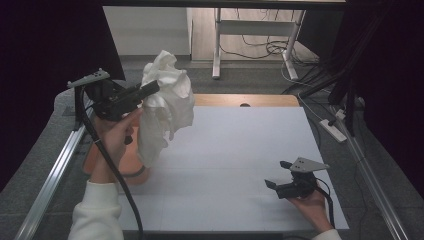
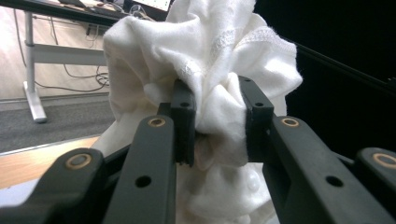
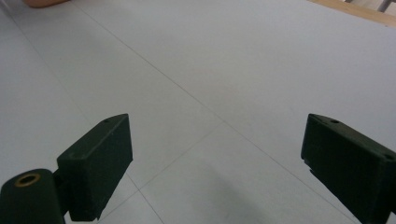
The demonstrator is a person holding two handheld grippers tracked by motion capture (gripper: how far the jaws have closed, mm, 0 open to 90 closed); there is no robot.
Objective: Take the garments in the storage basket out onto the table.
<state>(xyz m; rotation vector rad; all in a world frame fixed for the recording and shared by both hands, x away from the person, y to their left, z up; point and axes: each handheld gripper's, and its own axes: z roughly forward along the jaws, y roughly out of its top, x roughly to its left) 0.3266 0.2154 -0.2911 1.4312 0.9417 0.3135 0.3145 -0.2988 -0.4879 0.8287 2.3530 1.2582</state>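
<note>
A crumpled white cloth point(image 1: 167, 102) hangs in the air over the left side of the table, held up by my left gripper point(image 1: 151, 90). In the left gripper view the two black jaws pinch a bunched fold of the cloth point(image 2: 219, 112), with my left gripper point(image 2: 217, 119) shut on it. My right gripper point(image 1: 278, 174) rests low at the front right of the white table top point(image 1: 240, 145), held by a hand. Its jaws stand wide apart in the right gripper view, my right gripper point(image 3: 215, 158) open over bare white surface.
An orange-brown basket point(image 1: 127, 165) sits at the table's left edge under the hanging cloth. A wooden strip point(image 1: 260, 100) runs along the far edge. Metal rails flank the table, and cables and a power strip point(image 1: 334, 129) lie on the floor at right.
</note>
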